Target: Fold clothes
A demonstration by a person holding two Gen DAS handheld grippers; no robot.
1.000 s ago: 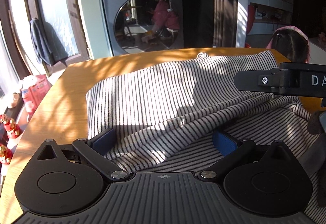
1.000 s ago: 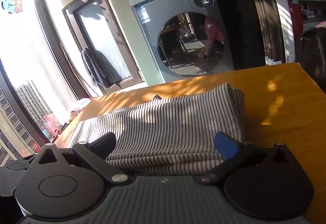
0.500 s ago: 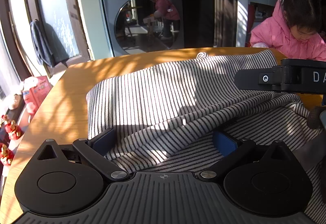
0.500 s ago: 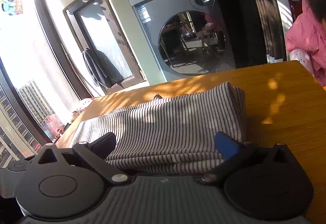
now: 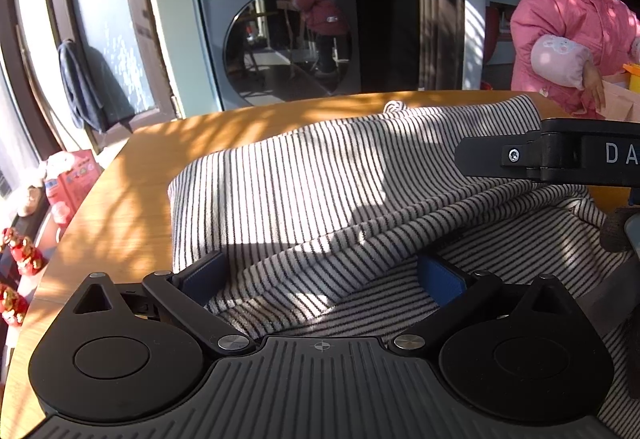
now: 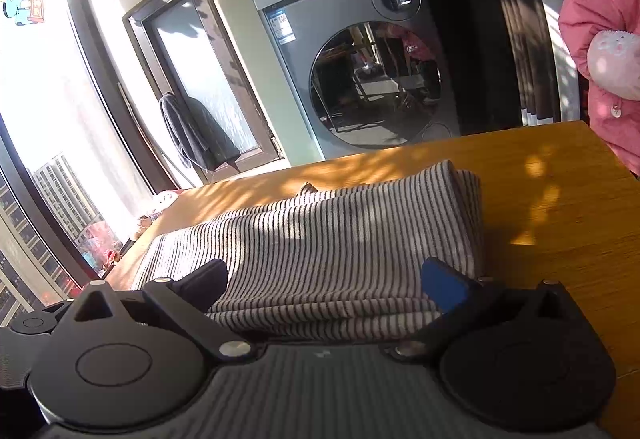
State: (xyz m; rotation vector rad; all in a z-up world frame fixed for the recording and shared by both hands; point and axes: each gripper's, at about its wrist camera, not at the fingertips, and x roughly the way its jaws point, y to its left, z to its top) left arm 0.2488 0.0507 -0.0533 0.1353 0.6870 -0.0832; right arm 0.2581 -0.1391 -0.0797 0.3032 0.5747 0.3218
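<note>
Blue-padded fingertips of the left gripper stand wide apart at the lower middle of the left wrist view, with loose folds of the black-and-white striped knit garment lying between them, unpinched. In the right wrist view the right gripper is equally spread, its fingers flanking the near edge of the same garment, stacked in several layers. The cloth fills the frame centre, resting on the orange-brown wooden table. It looks soft, light and limp, so it will likely sag and slide unless taken at a doubled edge or corner, pinching all layers together. At upper centre stands a grey front-loading washing machine; a child in a pink padded coat is at upper right.
</note>
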